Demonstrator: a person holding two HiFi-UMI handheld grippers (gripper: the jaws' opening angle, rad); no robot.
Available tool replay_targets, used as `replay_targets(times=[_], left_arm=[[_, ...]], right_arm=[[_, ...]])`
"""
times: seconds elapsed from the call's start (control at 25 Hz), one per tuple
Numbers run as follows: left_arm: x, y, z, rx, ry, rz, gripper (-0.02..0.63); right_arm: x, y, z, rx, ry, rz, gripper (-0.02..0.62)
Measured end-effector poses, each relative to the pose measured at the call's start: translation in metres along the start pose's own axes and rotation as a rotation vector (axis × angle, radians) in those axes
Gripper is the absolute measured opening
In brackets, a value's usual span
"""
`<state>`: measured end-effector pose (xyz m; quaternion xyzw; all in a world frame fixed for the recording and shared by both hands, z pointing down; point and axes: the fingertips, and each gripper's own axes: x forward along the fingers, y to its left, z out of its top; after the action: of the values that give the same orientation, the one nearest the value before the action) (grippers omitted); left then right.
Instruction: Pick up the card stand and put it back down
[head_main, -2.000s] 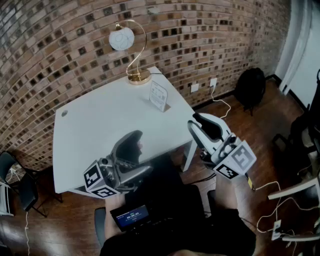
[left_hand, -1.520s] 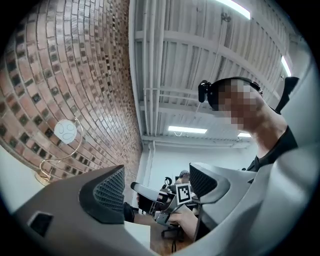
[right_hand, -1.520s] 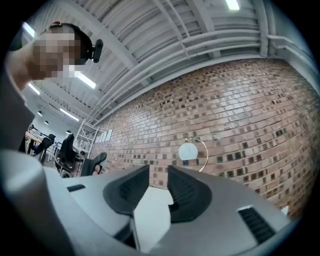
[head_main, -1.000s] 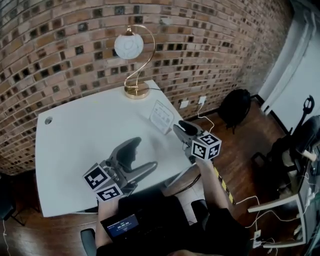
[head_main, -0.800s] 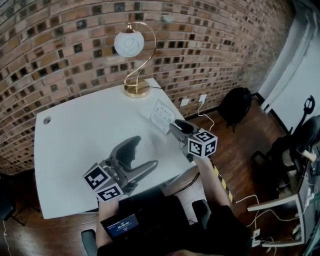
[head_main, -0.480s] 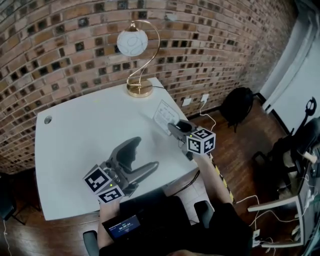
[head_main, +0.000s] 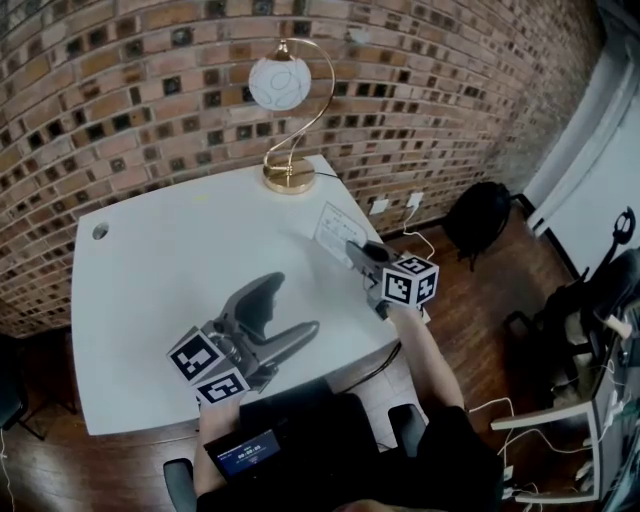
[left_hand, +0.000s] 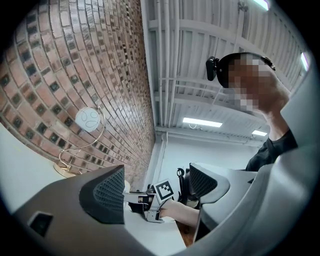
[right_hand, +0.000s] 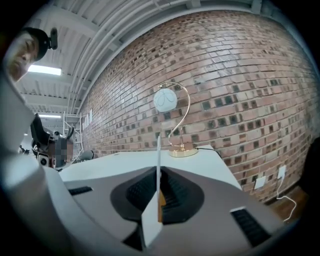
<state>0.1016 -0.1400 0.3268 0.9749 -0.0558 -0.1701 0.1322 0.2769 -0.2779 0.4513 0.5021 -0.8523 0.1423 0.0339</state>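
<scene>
The card stand (head_main: 334, 229), a white printed card in a small holder, stands near the right edge of the white table (head_main: 170, 250). My right gripper (head_main: 357, 251) reaches it from the front right. Its jaws are closing, and in the right gripper view the card stand (right_hand: 158, 165) shows edge-on between the dark pads, which press on its lower part. My left gripper (head_main: 288, 308) hovers over the table's front with its jaws wide apart and nothing between them. The left gripper view shows the left gripper (left_hand: 157, 187) pointing toward the right one.
A gold arc lamp with a white globe (head_main: 287, 100) stands at the table's back, close to the brick wall. A black backpack (head_main: 481, 221) sits on the wooden floor to the right, with cables and chairs beyond. A small screen (head_main: 246, 452) lies near the person's lap.
My right gripper has swung in from beside the table to the card stand, and its jaws have come together around it. The left gripper has stayed in place.
</scene>
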Motion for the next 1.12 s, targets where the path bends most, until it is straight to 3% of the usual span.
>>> replay_targets(times=[0.4, 1.12], left_arm=[[-0.009, -0.002, 0.006, -0.001, -0.024, 0.000, 0.399], [-0.035, -0.007, 0.034, -0.009, -0.109, -0.005, 0.399]], right_arm=[[-0.006, 0.013, 0.019, 0.061, -0.085, 0.047, 0.029], [-0.016, 0.098, 0.090, 0.052, -0.204, 0.253, 0.029]])
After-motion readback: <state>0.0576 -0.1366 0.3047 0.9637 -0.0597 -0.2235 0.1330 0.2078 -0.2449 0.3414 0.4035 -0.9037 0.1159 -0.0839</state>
